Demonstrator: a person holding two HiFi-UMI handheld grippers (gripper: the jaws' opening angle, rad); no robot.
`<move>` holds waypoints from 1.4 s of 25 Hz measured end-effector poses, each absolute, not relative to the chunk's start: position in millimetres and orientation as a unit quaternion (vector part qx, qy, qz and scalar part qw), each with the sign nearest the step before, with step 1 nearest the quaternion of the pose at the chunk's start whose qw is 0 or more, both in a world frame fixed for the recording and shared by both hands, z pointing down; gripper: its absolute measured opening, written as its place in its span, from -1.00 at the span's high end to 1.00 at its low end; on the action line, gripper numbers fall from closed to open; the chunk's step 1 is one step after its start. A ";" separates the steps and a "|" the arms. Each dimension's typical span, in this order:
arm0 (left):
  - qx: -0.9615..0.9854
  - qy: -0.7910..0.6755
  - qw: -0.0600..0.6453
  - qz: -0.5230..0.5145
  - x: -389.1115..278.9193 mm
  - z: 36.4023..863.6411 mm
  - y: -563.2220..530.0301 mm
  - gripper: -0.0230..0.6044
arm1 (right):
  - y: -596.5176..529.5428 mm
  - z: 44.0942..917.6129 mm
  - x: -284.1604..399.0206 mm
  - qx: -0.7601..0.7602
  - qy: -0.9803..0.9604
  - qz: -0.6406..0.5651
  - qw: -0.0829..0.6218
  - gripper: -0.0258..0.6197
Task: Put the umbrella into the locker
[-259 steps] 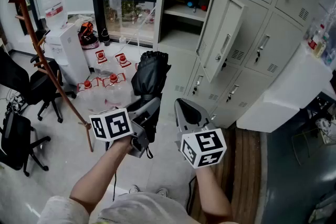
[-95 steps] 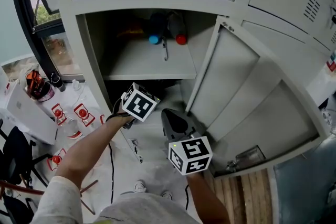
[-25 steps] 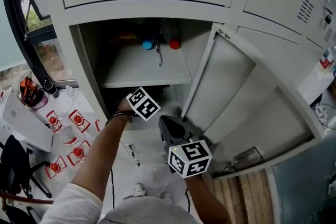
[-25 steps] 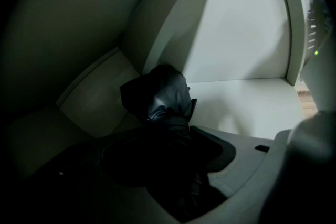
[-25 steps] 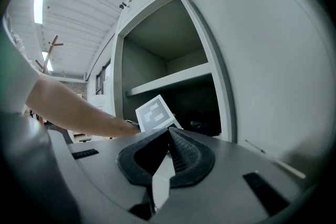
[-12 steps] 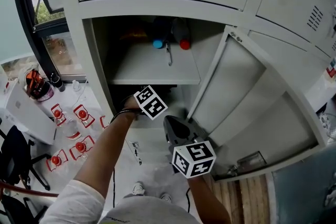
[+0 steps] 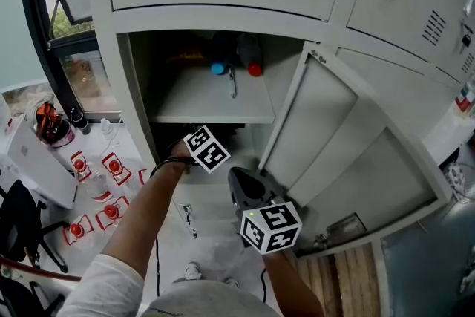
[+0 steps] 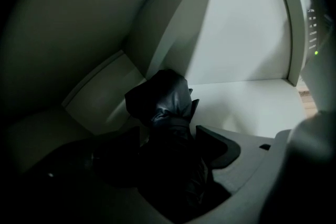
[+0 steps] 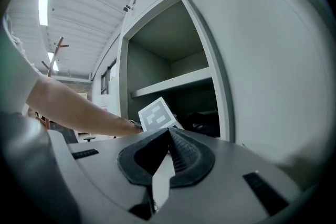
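The black folded umbrella (image 8: 163, 102) lies on the pale floor of the locker's lower compartment (image 8: 252, 102), reaching toward the back left corner. My left gripper (image 8: 168, 139) is inside that compartment with its jaws opening. The umbrella's near end is still between them, and the right finger (image 8: 223, 147) stands slightly off the fabric. In the head view only the left gripper's marker cube (image 7: 206, 148) shows at the compartment's mouth. My right gripper (image 7: 241, 185) hovers in front of the locker (image 7: 111, 70), shut and empty, with its fingertips (image 9: 176, 147) meeting.
The locker door (image 7: 334, 145) stands open to the right. On the upper shelf (image 7: 200, 96) lie a blue-capped bottle (image 7: 217, 68) and a red-capped bottle (image 7: 254, 70). Several red-capped water bottles (image 7: 111, 163) sit on the floor at left, beside a white box (image 7: 33, 159).
Earlier the left gripper held the umbrella out in the room; it now reaches with it into the lower compartment. Over the last second both hands kept nearly still.
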State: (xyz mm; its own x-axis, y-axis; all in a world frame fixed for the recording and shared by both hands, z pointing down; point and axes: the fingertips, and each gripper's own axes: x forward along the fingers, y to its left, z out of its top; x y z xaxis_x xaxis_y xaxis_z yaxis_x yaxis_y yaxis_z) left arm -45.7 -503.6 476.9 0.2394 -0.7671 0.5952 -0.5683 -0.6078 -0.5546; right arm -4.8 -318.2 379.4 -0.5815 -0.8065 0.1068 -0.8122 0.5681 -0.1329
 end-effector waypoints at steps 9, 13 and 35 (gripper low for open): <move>-0.773 0.433 0.111 -0.449 -45.5 475.9 -493.5 -0.10 | -312.7 374.4 -1.0 0.455 -0.887 0.082 0.009 0.91; -0.779 0.438 0.104 -0.436 -44.0 469.9 -487.6 -0.10 | -310.7 372.8 -1.4 0.452 -0.888 0.082 0.006 0.91; -0.833 0.442 0.049 -0.330 -36.5 437.3 -441.2 -0.03 | -313.4 360.2 -8.2 0.438 -0.895 0.080 -0.016 0.91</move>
